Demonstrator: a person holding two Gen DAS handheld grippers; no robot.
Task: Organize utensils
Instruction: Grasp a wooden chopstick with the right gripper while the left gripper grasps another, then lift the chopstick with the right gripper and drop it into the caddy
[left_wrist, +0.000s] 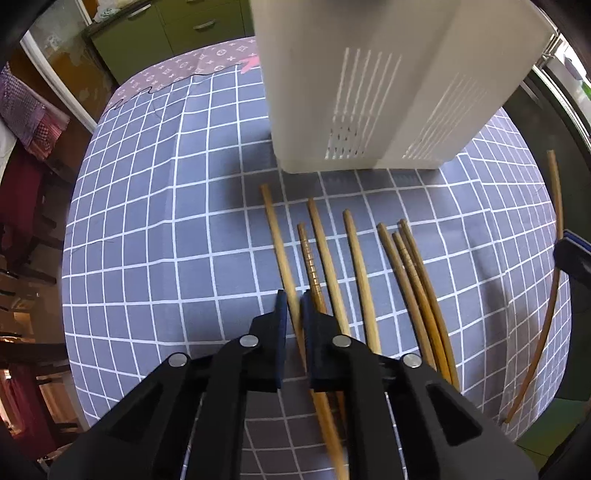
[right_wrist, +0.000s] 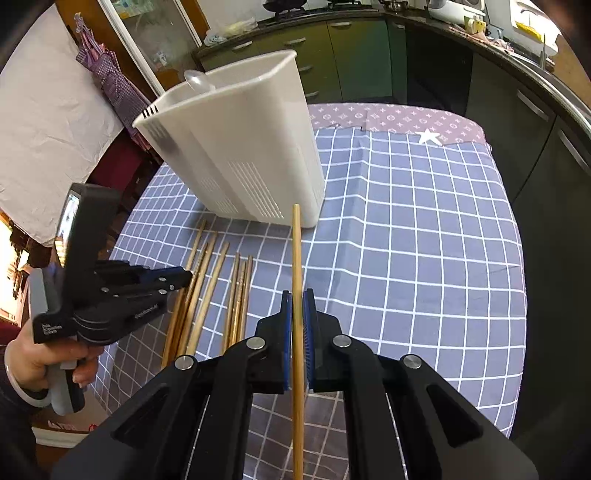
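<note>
Gripping one chopstick (right_wrist: 296, 258) each, L gripper (left_wrist: 293, 295) & R gripper (right_wrist: 297, 295) clamped; holder (right_wrist: 236, 147) just beyond, open cloth (right_wrist: 424, 258) rightward.

A blue cloth with white squares (right_wrist: 424, 240) covers the surface. At its far end lies a pinkish-brown cloth with little flower and star marks (right_wrist: 399, 118), and a white star shape (right_wrist: 428, 137) sits on it. Green cupboards with metal handles (right_wrist: 354, 62) stand behind. A glass door (right_wrist: 155, 37) is on the left. A purple checked cloth (right_wrist: 110, 81) hangs by it, next to a big white sheet (right_wrist: 48, 140).
</note>
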